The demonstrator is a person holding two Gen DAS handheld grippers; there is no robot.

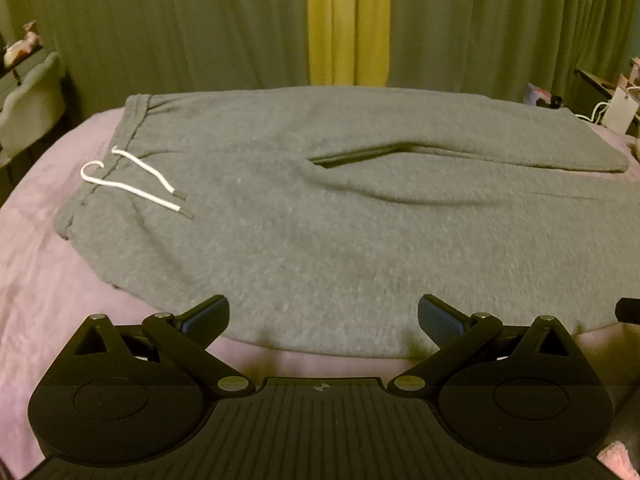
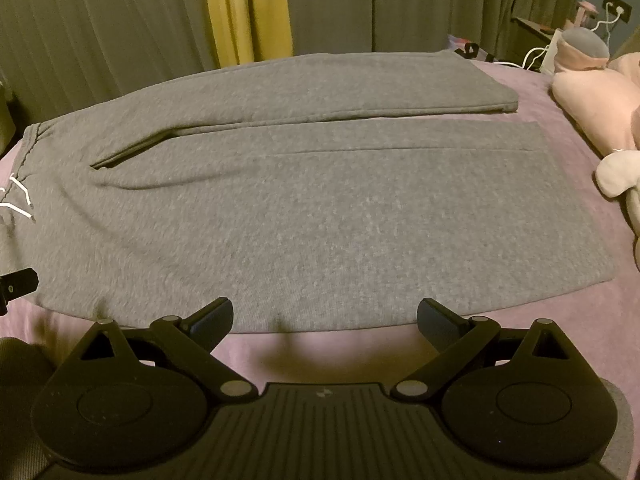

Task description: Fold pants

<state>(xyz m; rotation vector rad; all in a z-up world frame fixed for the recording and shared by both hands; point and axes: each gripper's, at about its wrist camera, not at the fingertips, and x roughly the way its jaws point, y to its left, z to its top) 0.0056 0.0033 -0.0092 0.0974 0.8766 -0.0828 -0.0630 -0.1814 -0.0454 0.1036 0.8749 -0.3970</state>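
A bed (image 1: 36, 264) covered in a soft lilac sheet carries a pair of grey sweatpants (image 1: 304, 216), spread flat with their long axis running left to right across both views: the ribbed elastic waistband (image 1: 128, 136) lies at the left, the leg ends at the right. The fabric is thick, fuzzy fleece; the far leg (image 2: 360, 88) is doubled into a narrower strip with a rounded folded edge, while the near leg (image 2: 360, 220) lies broad and smooth, its cut hem square at the right. A dark slit opens where the two legs part at the crotch. A white drawstring (image 1: 136, 184) with dark tips trails over the waistband in two loose cords. Pleated olive curtains (image 1: 160, 20) with a yellow panel hang behind the bed, and pale pink plush cushions (image 2: 592, 92) sit at its right edge. The left tool (image 1: 323, 316) and the right tool (image 2: 325, 316) each hover just above the near edge of the pants, black fingers spread wide, blue pads (image 1: 208, 316) gripping nothing.
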